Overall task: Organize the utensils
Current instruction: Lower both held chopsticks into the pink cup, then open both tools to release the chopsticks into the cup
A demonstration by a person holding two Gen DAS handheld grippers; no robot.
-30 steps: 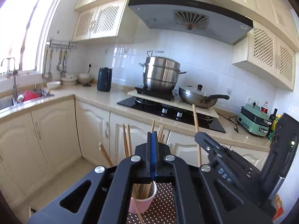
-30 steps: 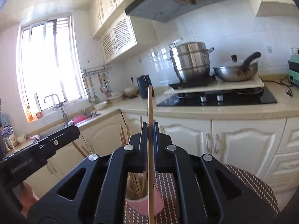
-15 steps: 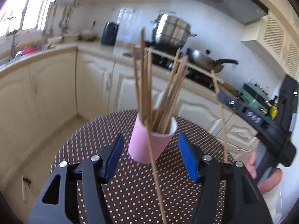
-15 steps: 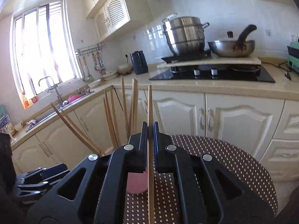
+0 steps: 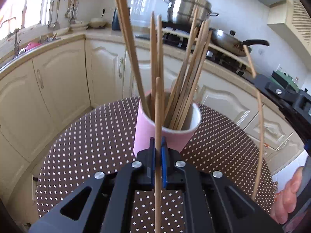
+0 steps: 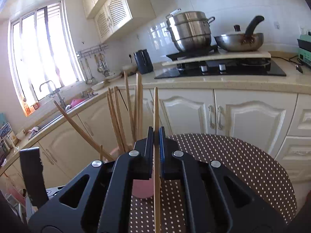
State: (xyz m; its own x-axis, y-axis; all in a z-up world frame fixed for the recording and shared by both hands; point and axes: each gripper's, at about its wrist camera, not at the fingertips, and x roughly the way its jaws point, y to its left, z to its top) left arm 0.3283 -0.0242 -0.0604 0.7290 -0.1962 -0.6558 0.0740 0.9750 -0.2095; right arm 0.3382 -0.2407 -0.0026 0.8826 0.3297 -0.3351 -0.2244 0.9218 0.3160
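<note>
Wooden chopstick (image 5: pixel 158 116) pinched in left gripper (image 5: pixel 157 151) – upright, beside pink cup (image 5: pixel 167 134).

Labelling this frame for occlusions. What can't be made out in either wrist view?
- Lower end of the left gripper's chopstick: cut off by the bottom edge, left wrist view.
- Pink cup: mostly hidden behind the right gripper, right wrist view.
- Inside the pink cup, chopstick ends: hidden by its wall.

Window (image 6: pixel 38 58) glare, perhaps overexposed; fisheye-warped edges; sharp focus.
</note>
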